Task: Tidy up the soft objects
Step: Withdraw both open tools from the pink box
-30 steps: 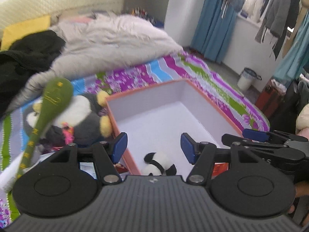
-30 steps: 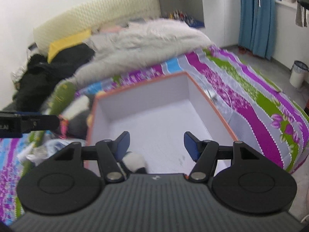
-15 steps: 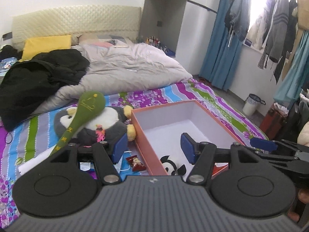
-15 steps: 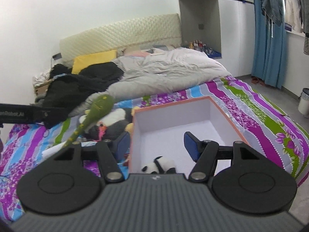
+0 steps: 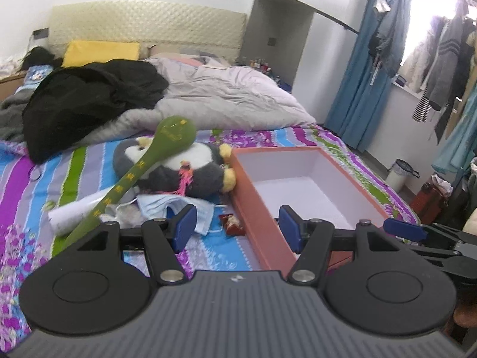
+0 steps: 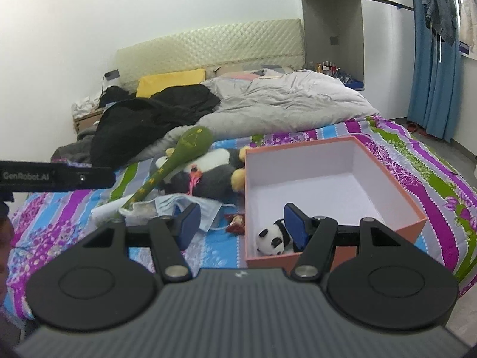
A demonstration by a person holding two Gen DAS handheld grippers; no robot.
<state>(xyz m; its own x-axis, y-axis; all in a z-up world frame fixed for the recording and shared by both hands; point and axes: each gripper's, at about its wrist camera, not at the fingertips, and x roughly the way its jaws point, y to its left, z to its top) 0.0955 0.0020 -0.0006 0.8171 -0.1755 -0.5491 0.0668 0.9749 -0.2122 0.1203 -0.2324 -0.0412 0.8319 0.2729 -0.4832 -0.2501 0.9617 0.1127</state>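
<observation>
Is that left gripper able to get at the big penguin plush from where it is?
Probably yes. The left gripper is open and empty, and the penguin plush lies ahead on the bed; only the green plush club rests across it.

The bed, under a striped flowered sheet, carries an orange box at 3 o'clock, a penguin toy just beside it at 9 o'clock, a blue face mask and white paper nearer, and a grey quilt and black coat at 12 o'clock.
</observation>
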